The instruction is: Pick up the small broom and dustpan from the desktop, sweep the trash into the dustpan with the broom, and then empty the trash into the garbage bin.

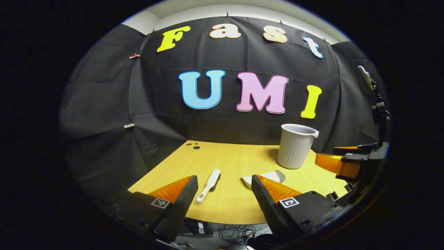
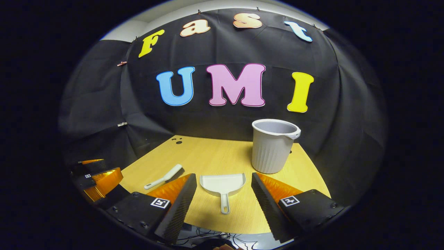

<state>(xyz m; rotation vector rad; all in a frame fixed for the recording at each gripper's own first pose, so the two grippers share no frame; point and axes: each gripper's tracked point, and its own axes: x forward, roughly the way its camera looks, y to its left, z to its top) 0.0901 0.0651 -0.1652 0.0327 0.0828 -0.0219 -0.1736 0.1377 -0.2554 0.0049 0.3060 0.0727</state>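
On the table, broom [image 1: 208,185] lies left, dustpan [image 2: 223,185] right, garbage bin [image 2: 274,146] beyond. I hold left tongs [image 1: 224,194] and right tongs [image 2: 223,196] wide, empty. The thin, flat handles could slip from my pinch.

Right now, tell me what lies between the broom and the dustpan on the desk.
Only bare desktop shows between the broom and the dustpan in the right gripper view, though the right gripper finger's tip overlaps part of that stretch.
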